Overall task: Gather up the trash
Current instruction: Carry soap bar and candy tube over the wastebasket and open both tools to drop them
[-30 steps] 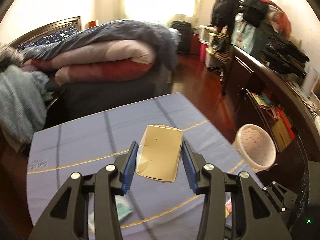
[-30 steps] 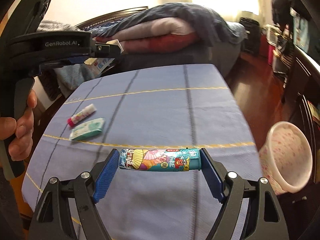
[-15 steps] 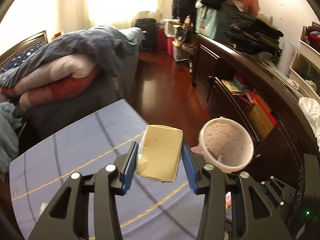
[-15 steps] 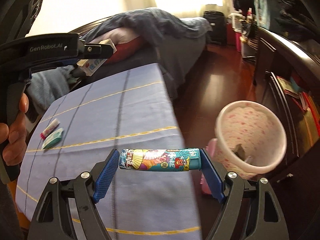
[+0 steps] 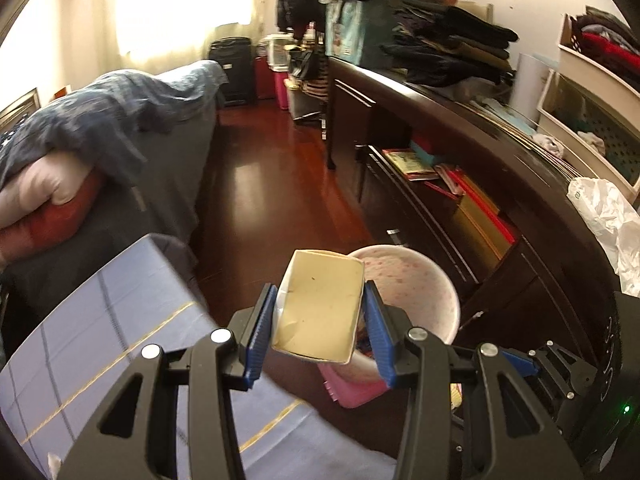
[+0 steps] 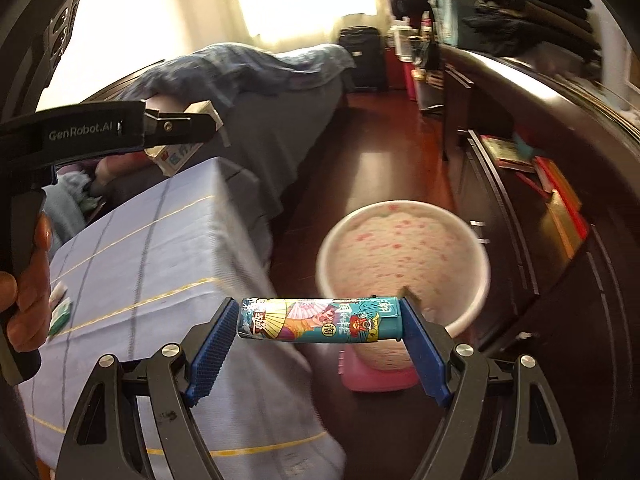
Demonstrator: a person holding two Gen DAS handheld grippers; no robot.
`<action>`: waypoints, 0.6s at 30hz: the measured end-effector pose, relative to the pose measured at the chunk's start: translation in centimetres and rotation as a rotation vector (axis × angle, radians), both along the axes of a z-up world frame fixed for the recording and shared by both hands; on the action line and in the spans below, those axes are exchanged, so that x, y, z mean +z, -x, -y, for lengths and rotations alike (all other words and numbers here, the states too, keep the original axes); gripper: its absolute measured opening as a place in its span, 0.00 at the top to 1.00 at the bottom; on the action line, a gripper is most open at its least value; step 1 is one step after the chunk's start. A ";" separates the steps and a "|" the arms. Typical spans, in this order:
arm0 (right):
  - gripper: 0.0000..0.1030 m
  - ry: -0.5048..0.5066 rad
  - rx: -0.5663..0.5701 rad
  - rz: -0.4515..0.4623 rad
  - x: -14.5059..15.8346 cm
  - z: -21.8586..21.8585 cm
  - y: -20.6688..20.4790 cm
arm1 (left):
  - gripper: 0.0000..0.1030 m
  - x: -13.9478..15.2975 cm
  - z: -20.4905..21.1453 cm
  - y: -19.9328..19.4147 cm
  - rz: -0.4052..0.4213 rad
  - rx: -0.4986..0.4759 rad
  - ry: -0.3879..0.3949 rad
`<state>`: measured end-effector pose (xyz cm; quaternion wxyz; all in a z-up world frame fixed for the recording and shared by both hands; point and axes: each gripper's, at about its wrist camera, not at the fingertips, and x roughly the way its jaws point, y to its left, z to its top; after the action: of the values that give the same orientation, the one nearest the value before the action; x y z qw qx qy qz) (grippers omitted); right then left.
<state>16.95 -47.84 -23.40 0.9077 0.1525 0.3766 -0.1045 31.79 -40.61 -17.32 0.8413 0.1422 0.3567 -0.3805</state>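
Note:
My left gripper (image 5: 320, 320) is shut on a small tan cardboard box (image 5: 320, 304), held in the air just left of the rim of a white, pink-speckled bin (image 5: 420, 288) on the floor. My right gripper (image 6: 318, 322) is shut on a colourful teal tube (image 6: 320, 320), held crosswise in front of the same bin (image 6: 404, 252). The left gripper with its box (image 6: 180, 152) shows at upper left in the right wrist view, over the table's far corner.
A table with a blue cloth (image 6: 152, 280) stands left of the bin, with small wrappers (image 6: 60, 316) at its left edge. A bed with piled bedding (image 5: 80, 140) lies behind. A dark cabinet (image 5: 480, 200) lines the right side, with red wood floor between.
Both grippers have swung right, off the table and toward the bin, each still holding its item. The bin now sits close in front of both.

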 end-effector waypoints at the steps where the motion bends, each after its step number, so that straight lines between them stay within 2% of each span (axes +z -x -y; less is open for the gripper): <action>1: 0.22 0.002 -0.011 -0.002 -0.1 0.4 0.0 | 0.57 -0.2 0.8 0.0 0.000 -0.013 -0.002; 7: 0.22 0.019 -0.101 -0.018 -0.9 4.1 0.3 | 0.57 -1.7 5.3 -0.5 -0.021 -0.071 -0.018; 18: 0.22 0.053 -0.192 -0.048 -2.8 8.0 -2.3 | 0.57 -4.4 10.9 -2.4 -0.080 -0.135 -0.028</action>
<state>19.22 -55.82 -26.21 0.8879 0.1614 0.3792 -0.2047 34.17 -51.55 -21.74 0.7966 0.1622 0.3849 -0.4369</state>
